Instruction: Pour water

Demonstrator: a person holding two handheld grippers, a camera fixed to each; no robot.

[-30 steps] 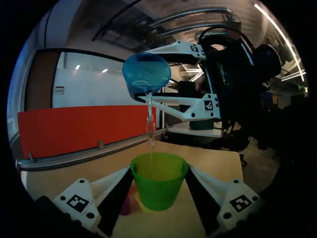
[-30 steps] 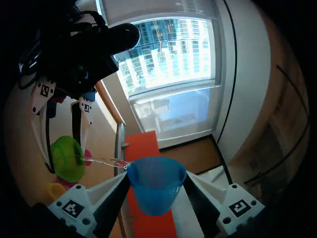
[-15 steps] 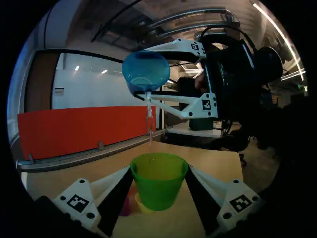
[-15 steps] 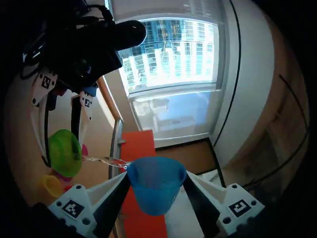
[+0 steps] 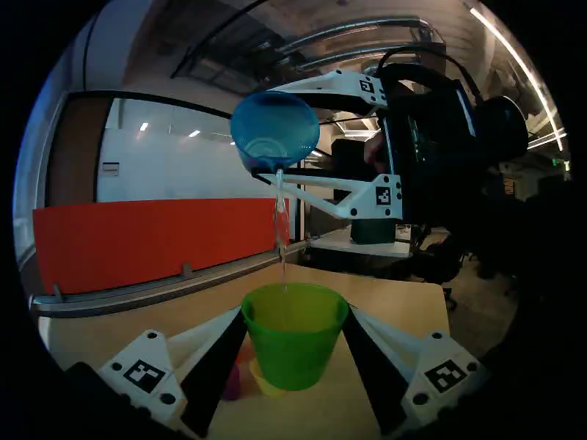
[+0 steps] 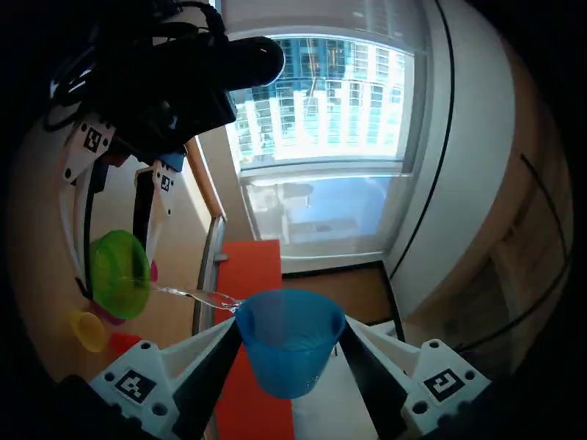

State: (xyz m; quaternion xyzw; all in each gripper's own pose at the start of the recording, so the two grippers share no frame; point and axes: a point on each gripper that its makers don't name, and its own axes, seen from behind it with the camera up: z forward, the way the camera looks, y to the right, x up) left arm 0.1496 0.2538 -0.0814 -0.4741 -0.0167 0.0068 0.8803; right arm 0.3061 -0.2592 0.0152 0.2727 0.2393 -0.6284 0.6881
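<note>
Water [image 5: 279, 216]: falling thin from blue cup [image 5: 274, 132], clamped in right gripper [image 6: 290, 326], into green cup [image 5: 293, 341], clamped in left gripper [image 5: 293, 323]. Could splash onto table [image 5: 389, 297] if either drifts.

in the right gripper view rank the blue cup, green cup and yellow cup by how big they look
1. blue cup, largest, though it sits nearest the camera
2. green cup
3. yellow cup, smallest

Bare tabletop [image 5: 400, 297] right of green cup [image 5: 293, 341], small cups [image 5: 255, 371] crowding its left, blue cup [image 5: 274, 132] overhead
</note>
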